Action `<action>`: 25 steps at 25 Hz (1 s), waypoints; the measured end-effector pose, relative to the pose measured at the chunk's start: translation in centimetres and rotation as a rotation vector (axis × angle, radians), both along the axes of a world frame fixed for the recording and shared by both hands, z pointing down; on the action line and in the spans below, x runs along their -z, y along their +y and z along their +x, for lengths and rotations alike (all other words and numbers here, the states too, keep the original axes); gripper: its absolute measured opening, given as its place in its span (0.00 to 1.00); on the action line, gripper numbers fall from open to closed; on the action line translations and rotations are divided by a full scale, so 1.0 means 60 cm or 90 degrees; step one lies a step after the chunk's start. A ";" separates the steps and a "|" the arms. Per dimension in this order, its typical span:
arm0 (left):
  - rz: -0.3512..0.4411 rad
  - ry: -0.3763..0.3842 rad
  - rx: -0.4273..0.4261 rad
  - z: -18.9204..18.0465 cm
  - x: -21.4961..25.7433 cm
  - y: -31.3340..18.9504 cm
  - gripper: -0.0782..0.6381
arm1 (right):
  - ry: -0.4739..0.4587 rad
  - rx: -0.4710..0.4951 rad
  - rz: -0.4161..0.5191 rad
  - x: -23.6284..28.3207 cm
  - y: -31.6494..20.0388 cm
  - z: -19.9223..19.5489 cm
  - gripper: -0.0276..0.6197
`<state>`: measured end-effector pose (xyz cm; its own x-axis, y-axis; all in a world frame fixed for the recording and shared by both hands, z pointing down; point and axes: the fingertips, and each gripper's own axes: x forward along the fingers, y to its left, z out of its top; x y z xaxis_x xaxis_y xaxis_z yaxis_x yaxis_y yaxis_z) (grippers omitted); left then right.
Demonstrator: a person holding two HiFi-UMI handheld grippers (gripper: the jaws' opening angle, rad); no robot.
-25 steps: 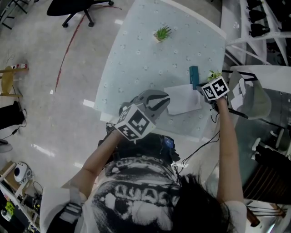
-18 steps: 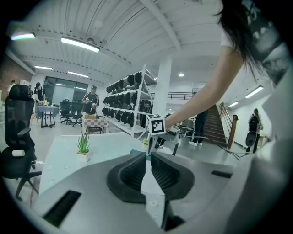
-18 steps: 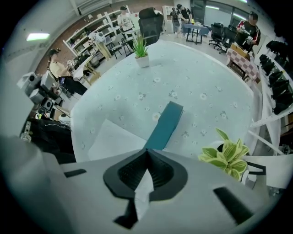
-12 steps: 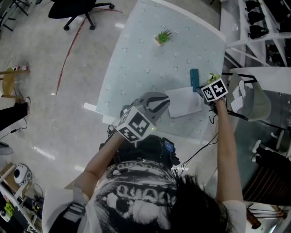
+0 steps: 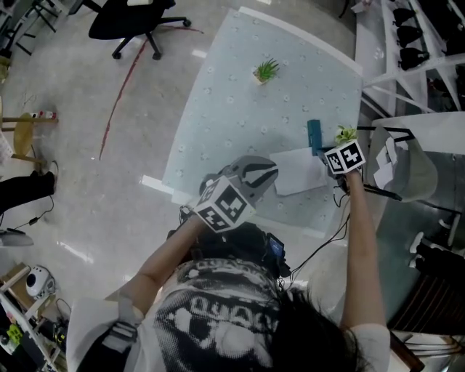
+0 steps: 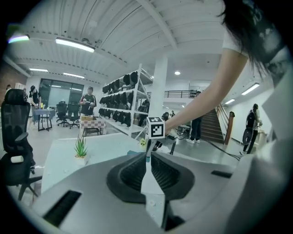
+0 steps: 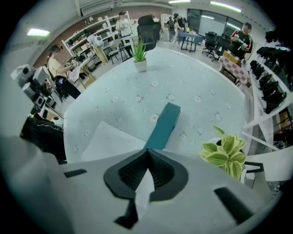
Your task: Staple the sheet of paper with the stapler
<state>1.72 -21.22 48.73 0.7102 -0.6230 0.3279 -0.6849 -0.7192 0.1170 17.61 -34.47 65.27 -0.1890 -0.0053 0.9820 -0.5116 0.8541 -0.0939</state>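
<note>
A teal stapler lies on the pale table, and the right corner of a white sheet of paper reaches its near end. My right gripper points steeply down, jaws shut, and its tips meet at the near end of the stapler, beside the paper. My left gripper is also shut and reaches the sheet's left edge. I cannot tell whether it pinches the sheet. In the left gripper view my closed jaws point toward the right gripper's marker cube.
A small potted plant stands at the table's far side, and a leafy one stands right beside the stapler. Cables hang off the near table edge. An office chair stands on the floor at the upper left. Shelving is on the right.
The head view has shifted a little. Both grippers keep their places at the paper and the stapler.
</note>
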 end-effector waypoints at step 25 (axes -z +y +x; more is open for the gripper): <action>-0.004 -0.046 0.029 0.124 0.031 0.170 0.15 | -0.401 -0.247 0.285 0.184 0.291 0.052 0.04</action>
<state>9.14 -11.00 46.85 0.6558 -0.6516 0.3812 -0.7233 -0.6870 0.0701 20.72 -17.00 54.21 -0.6022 -0.5431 0.5851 -0.7401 0.6546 -0.1541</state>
